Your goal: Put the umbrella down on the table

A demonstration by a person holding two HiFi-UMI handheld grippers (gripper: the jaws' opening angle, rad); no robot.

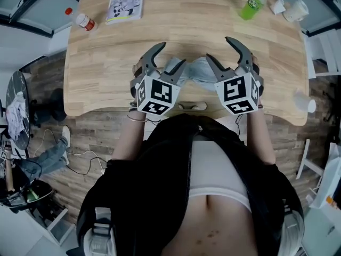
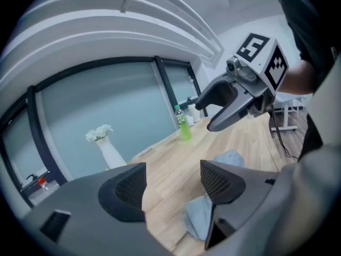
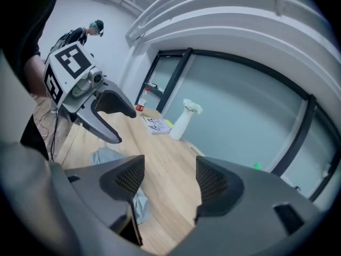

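– Umbrella (image 1: 193, 71) location? Need it quick.
– Lying on the table (image 1: 106, 63), centre of the head view, close to the table's lower edge by the person. It's a grey-blue cloth bundle, partly hidden behind both tools.
– Tool state?
– Left gripper (image 1: 171, 54) has its jaws wide apart with nothing between them. Its own view shows only bare wood in the gap, with cloth low down beside the right-hand jaw. Right gripper (image 1: 219, 48) is the same: spread wide, holding nothing, cloth at the lower left of its view. Both hang just above the bundle, apart from it.
– So the task looks done. Risks?
– Main one, I think, is snagging. The jaw tips hang near loose folds, so a low or sideways move could hook the cloth and drag it.
– Drag it where?
– Toward the near edge. The bundle sits near that edge already, so a small pull might tip it off onto the floor.
– Anything else?
– The tools are close side by side and could knock each other. Green bottle (image 1: 253, 5) at upper right is well apart, so I don't see it at risk.
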